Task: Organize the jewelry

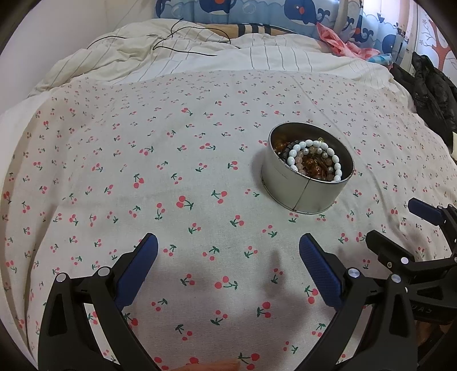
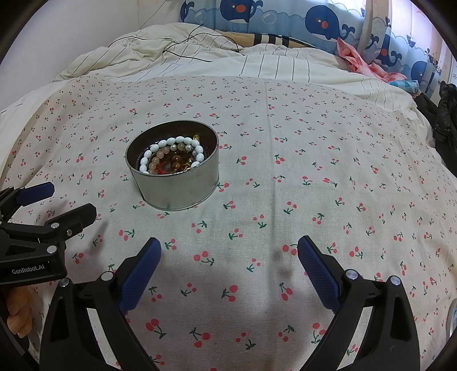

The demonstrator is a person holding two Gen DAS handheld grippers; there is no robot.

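A round metal tin (image 1: pixel 300 191) stands on the cherry-print cloth (image 1: pixel 171 171). It holds several bead bracelets, with a white bead bracelet (image 1: pixel 314 155) on top of pink and amber ones. In the right wrist view the tin (image 2: pixel 177 188) is ahead to the left, with the white bracelet (image 2: pixel 171 151) inside. My left gripper (image 1: pixel 228 245) is open and empty, near and left of the tin. My right gripper (image 2: pixel 228 248) is open and empty, near and right of the tin. Each gripper shows at the edge of the other's view, the right one (image 1: pixel 400 228) and the left one (image 2: pixel 65 202).
The cloth lies on a bed with a striped cream duvet (image 1: pixel 200 57) behind it. A thin black cable (image 1: pixel 182 42) lies on the duvet. A whale-print pillow (image 2: pixel 285 17) and pink fabric (image 2: pixel 360 62) are at the back. Dark clothing (image 1: pixel 428 91) lies at the right.
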